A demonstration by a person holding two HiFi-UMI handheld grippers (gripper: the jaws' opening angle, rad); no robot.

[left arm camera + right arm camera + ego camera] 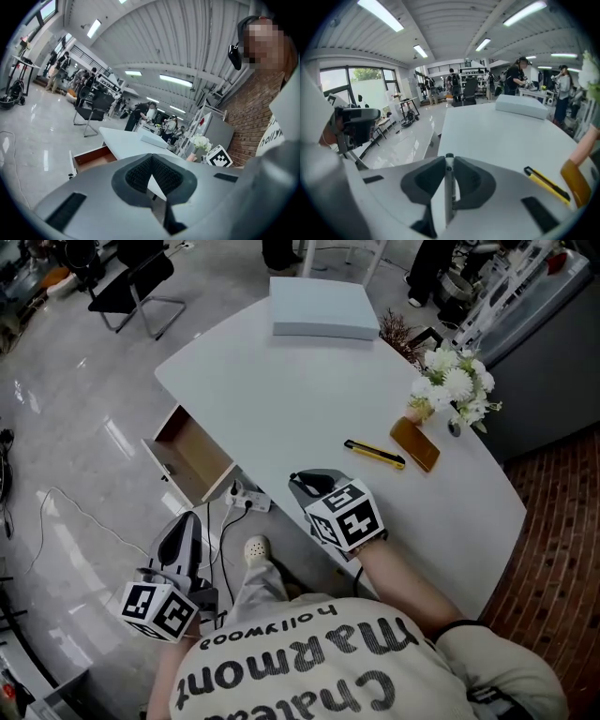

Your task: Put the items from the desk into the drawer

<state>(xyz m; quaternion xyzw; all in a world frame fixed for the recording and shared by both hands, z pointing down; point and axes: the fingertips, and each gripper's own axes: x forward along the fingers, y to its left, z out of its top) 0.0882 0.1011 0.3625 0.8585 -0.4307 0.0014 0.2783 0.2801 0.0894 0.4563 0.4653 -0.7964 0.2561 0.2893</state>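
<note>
Head view: the desk (309, 399) is the biggest thing here, white and curved. Its drawer (192, 457) stands pulled out at the left edge, wood inside, with nothing in it that I can see.

Items, largest first:
- Flat pale box (322, 307) at the far end. Rigid, probably light for its bulk, too broad to span across the face. I would take it by a thin edge, or with both grippers.
- Flowers (457, 385) at the right rim. Fragile and likely top-heavy. Hold low at the base, never the blooms; the vase itself is hard to make out.
- Amber slab (415, 443) near the flowers; I cannot tell what it is. It looks smooth, so likely slippery. Grip across the short side.
- Yellow knife (375, 453) just beside the slab. Stiff and slim; take it mid-body, across the width.
- White pen (449, 197), the smallest. My right gripper (449, 161) has its jaws pinching the pen, dark tip poking past the pads, above the near desk edge. It is light, stiff and round, so it may pivot in the grip.

My left gripper (150, 159) has its jaws pressed together at the tips, nothing between them, off the desk on the drawer side.

In the way: little. The desk between pen and drawer is bare. The left gripper sits near the drawer mouth, and the drawer's wall must be cleared on the way in.
</note>
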